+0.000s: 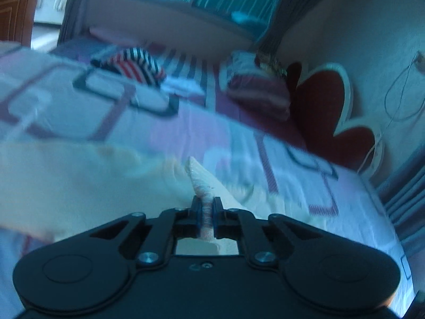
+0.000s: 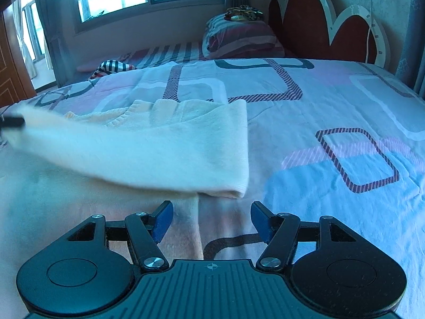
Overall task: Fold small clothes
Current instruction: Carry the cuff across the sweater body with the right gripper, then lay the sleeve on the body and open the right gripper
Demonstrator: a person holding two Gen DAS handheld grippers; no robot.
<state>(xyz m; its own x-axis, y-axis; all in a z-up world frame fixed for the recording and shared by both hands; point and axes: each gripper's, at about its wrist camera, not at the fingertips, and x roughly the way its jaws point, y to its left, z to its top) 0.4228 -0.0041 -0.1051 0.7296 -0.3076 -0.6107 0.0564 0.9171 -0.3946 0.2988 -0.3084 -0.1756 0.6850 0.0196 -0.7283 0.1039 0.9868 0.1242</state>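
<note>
Cream knit sweater (image 2: 159,143) lies on the bed (image 2: 332,101), on its patterned cover; all places below are given from the sweater.

Step in hand, as judged: a fold across the body. Left hand-held gripper (image 1: 206,210) is clamped on a bunched piece of the knit, probably a cuff or hem corner, with cloth squeezed between the blue pads. In the right wrist view a sleeve-like band of the sweater stretches off to the left and blurs at its far end. Right hand-held gripper (image 2: 211,220) stands with jaws apart and empty, just below the sweater's near right corner; a flat strip of the knit lies between and ahead of its fingers, not pinched.

Next move likely calls for carrying the held piece over the body and laying it flat, with the right hand pinning or taking the near corner.

Edges and room: right folded edge is straight and tidy. Right of the sweater the cover is bare. Beyond it lie a striped garment (image 2: 113,67), a pillow (image 2: 239,38) and the headboard (image 2: 305,24), all well apart.
</note>
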